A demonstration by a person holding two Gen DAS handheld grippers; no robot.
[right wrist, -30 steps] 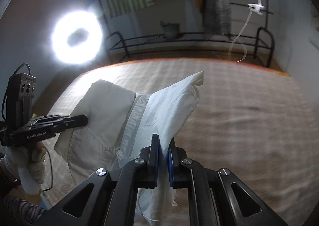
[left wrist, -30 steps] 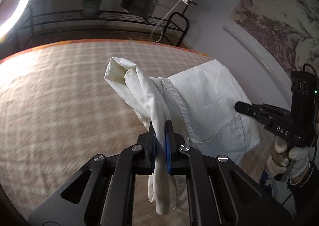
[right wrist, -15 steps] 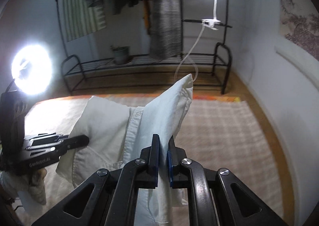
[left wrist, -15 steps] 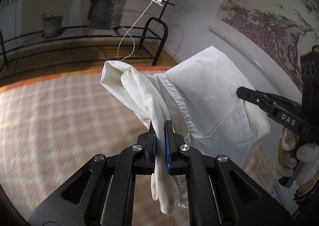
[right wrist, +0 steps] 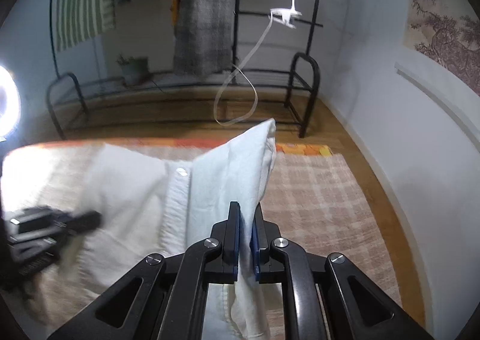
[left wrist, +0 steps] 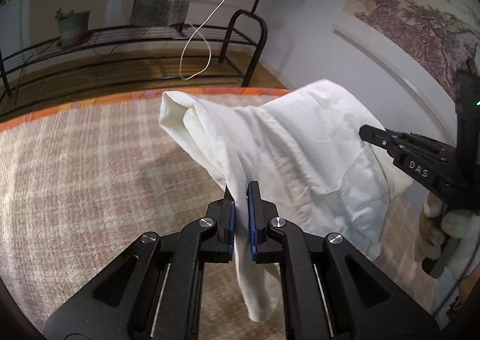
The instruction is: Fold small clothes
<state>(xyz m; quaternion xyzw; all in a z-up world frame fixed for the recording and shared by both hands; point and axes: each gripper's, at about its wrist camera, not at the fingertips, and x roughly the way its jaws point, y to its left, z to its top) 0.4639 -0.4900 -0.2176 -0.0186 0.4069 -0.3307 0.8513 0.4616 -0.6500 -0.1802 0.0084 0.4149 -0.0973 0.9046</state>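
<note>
A small white button shirt [left wrist: 300,145] hangs in the air between both grippers, above a plaid-covered table. My left gripper [left wrist: 241,190] is shut on a bunched fold of the shirt, with cloth hanging down between its fingers. My right gripper [right wrist: 246,214] is shut on the other side of the shirt [right wrist: 228,172]. The right gripper also shows at the right of the left wrist view [left wrist: 369,133], its tip against the cloth. The left gripper appears blurred at the left of the right wrist view [right wrist: 93,218].
The table's plaid cloth [left wrist: 75,175] has an orange far edge [left wrist: 60,109]. Beyond it stand a black metal rack [right wrist: 303,94] with a potted plant [left wrist: 73,26], hanging clothes and a clip lamp with a white cord [right wrist: 237,94]. A white wall [right wrist: 405,130] runs along the right.
Both grippers have lifted the shirt and swung toward the table's far edge, so the rack and floor now fill the background. Both grips stay shut on the cloth.
</note>
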